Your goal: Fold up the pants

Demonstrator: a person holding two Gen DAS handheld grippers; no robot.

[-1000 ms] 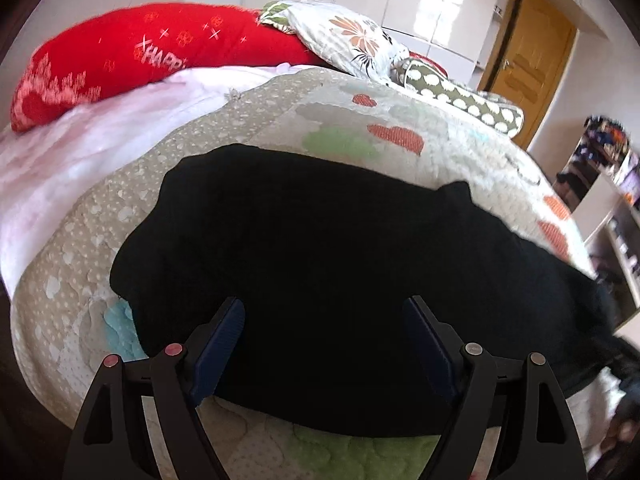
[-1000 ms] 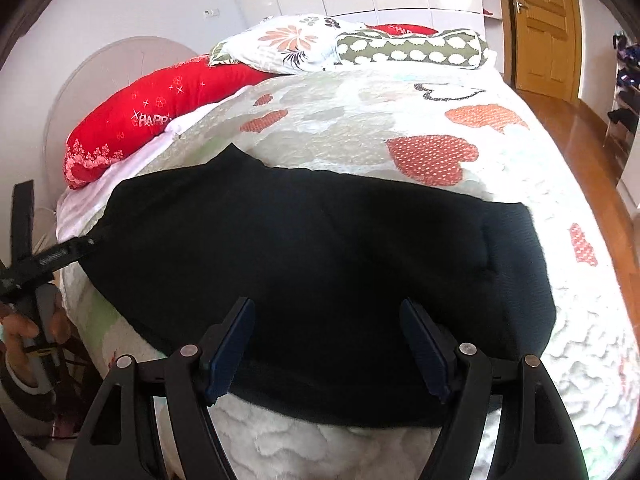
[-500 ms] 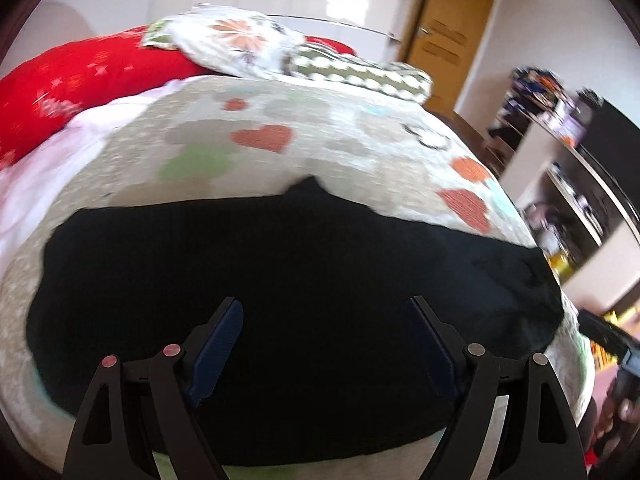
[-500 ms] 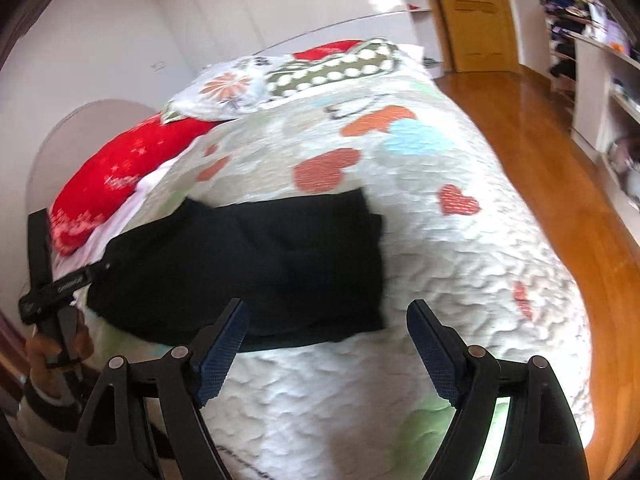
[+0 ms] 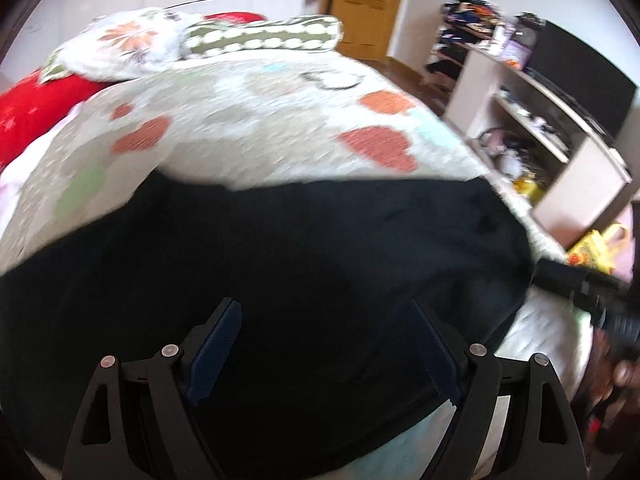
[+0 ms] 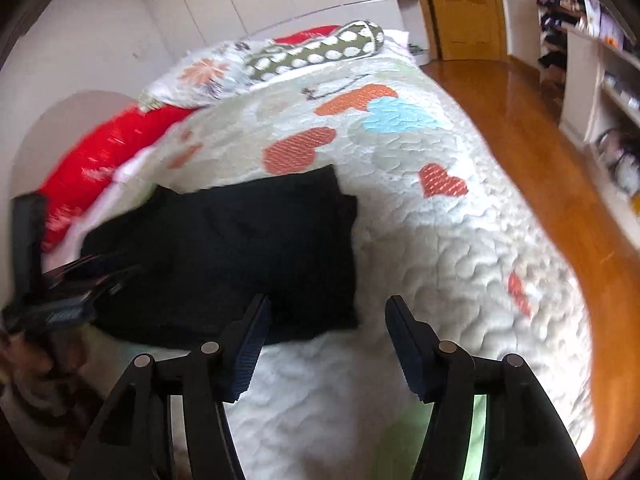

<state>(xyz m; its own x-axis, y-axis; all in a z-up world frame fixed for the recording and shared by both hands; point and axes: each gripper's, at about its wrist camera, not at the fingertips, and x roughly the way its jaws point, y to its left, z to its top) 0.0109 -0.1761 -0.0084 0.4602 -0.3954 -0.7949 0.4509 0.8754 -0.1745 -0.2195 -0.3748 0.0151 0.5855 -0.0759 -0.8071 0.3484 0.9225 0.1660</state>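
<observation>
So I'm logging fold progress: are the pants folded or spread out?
Folded, at least once: the pants lie flat on the bed as a compact black rectangle with a layered right edge. No separate legs show.

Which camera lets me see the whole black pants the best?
The right wrist view: the black pants lie whole on the quilt, edges visible. In the left wrist view they fill the frame, blurred and cut off at the left.
</observation>
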